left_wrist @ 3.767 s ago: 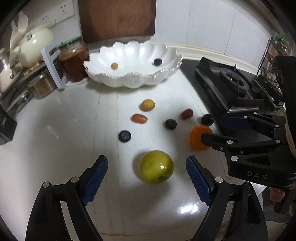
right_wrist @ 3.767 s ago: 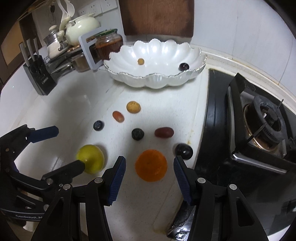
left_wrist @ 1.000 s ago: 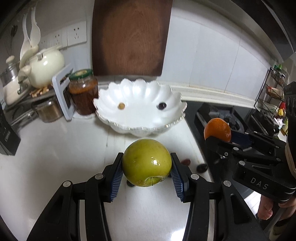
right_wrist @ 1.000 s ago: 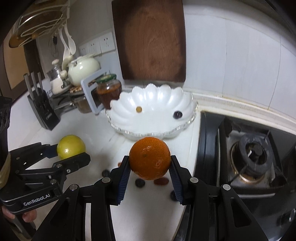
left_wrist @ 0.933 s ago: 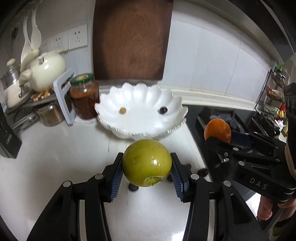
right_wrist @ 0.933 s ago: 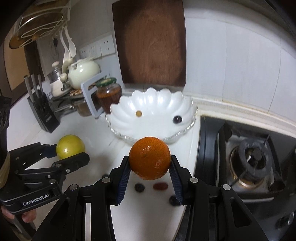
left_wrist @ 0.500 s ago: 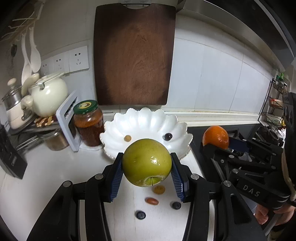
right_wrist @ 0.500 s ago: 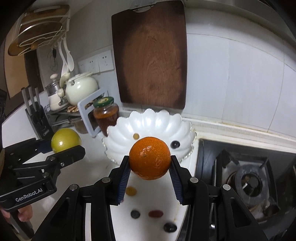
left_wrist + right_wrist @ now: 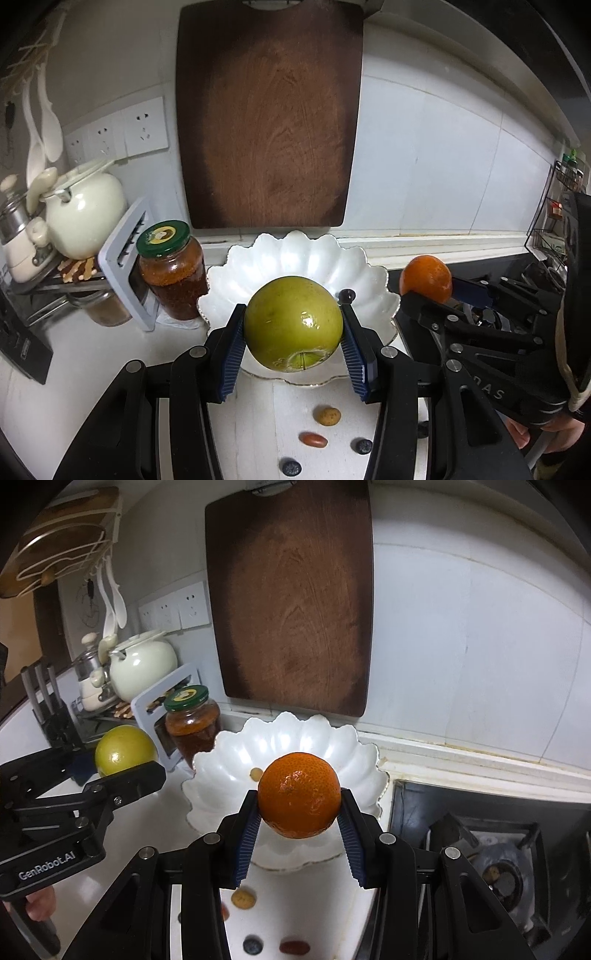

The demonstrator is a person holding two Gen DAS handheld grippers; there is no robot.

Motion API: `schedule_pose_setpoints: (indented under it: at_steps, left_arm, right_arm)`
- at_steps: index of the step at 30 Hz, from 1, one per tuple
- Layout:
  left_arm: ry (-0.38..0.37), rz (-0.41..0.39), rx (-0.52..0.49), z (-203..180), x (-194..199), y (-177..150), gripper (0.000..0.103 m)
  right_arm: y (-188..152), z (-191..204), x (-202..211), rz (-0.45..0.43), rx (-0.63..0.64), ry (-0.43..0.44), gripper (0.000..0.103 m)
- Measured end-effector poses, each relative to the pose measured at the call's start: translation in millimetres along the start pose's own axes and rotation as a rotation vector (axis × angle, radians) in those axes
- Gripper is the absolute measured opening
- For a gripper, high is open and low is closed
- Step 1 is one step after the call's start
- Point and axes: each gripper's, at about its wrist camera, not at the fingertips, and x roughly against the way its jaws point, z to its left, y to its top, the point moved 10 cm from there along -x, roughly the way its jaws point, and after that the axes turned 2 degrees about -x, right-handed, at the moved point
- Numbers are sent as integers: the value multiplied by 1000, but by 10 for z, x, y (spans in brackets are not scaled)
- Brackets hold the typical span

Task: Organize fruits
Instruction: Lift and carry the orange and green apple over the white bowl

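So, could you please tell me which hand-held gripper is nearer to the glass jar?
Left. The left hand-held gripper, holding the green apple, is beside the jar; the right hand-held gripper, holding the orange, is across the bowl.

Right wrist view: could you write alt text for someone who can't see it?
An orange is clamped between the right gripper's blue-padded fingers, held above a white scalloped bowl on a kitchen counter. At left, the left gripper holds a green apple; small fruits lie on the counter below.
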Motion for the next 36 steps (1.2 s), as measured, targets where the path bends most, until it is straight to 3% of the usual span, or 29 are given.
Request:
schedule_pose_setpoints:
  at_steps: [13,17,36]
  left_arm:
    - [27,127,37,214,-672,3,48]
    - [64,165,26,301,-908,-75,48]
    - [74,344,33,384,-1650,-484,48]
  right_arm:
    - [66,-108,-635,112,-24,-15,43]
    - [4,-142,-817,154,-19,-25,43]
    - [-425,-312,-1500,351,-14,-33,43]
